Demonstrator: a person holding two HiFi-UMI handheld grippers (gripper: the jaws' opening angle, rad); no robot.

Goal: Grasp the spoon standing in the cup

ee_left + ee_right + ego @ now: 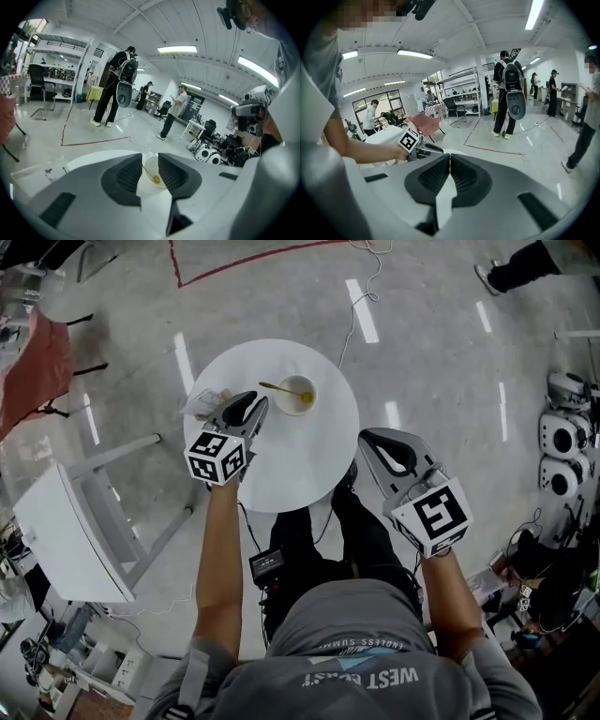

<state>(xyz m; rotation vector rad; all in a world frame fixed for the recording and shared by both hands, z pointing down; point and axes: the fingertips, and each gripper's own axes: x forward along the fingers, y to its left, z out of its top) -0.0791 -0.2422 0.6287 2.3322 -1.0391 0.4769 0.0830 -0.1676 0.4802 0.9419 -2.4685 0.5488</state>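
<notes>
- Risk, cup displacement: the cup stands free on the round white desk and looks light. A jaw striking its rim on approach would likely push or tip it.
- Risk, missed grip: the spoon has a thin handle that leans over the rim toward the left tongs. Closing off-line would likely nudge the handle aside or pinch the cup wall instead.
- Risk, slip: a grip taken near the handle tip may let the spoon swing when lifted.
- Left tongs: the jaws are partly apart with a moderate gap. Nothing is between the pads and nothing is touched. In the left gripper view, the cup and the spoon's yellow bowl show through the gap, ahead of the jaw tips.
- Right tongs: the jaws are together and empty. They are held off the desk's right edge, well apart from the cup.
- Task object location: the spoon is in the cup, toward the far side of the desk, just beside the tips of the left tongs.
</notes>
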